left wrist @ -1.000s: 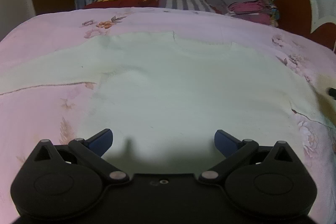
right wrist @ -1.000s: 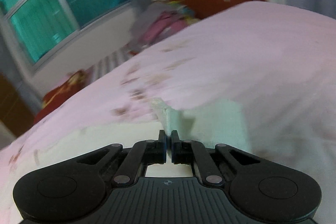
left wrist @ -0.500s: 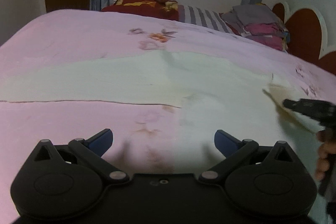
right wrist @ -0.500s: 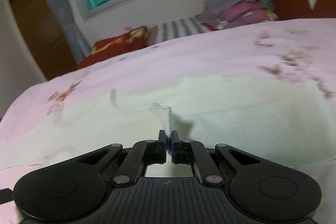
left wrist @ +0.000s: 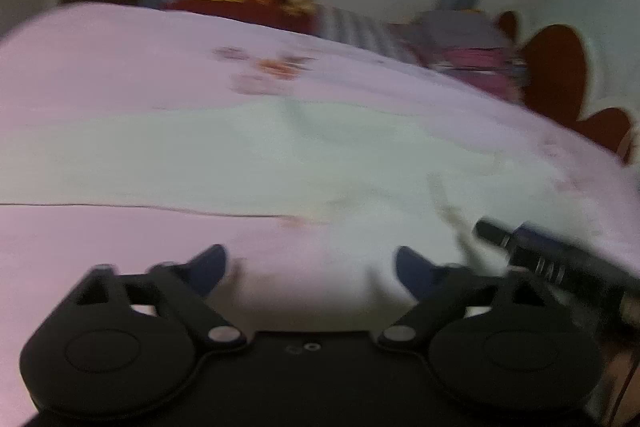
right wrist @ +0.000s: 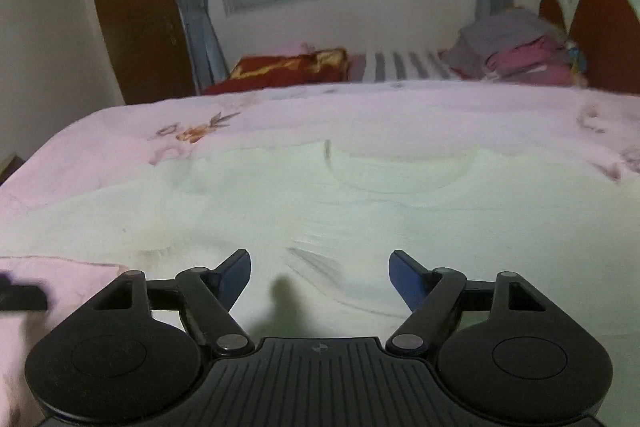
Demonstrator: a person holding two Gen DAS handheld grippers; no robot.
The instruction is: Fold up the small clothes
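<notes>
A pale cream garment lies spread flat on the pink floral bed cover, its round neckline toward the far side. My right gripper hovers low over the garment's near part; its jaws are opening and nothing is between the pads. In the blurred left wrist view the garment stretches across the bed, one long sleeve running left. My left gripper is over the cover at the garment's near edge, its jaws closing slightly with nothing between them. The right gripper's finger shows just to its right.
A stack of folded clothes and a red pillow lie at the bed's far side under the window. A red and white headboard stands at the right. The left gripper's tip pokes in at the left edge.
My right gripper carried the garment's edge leftward over the garment, levelled out, and let it go; its jaws went from shut to open. The left gripper drifted sideways and its jaws narrowed a little.
</notes>
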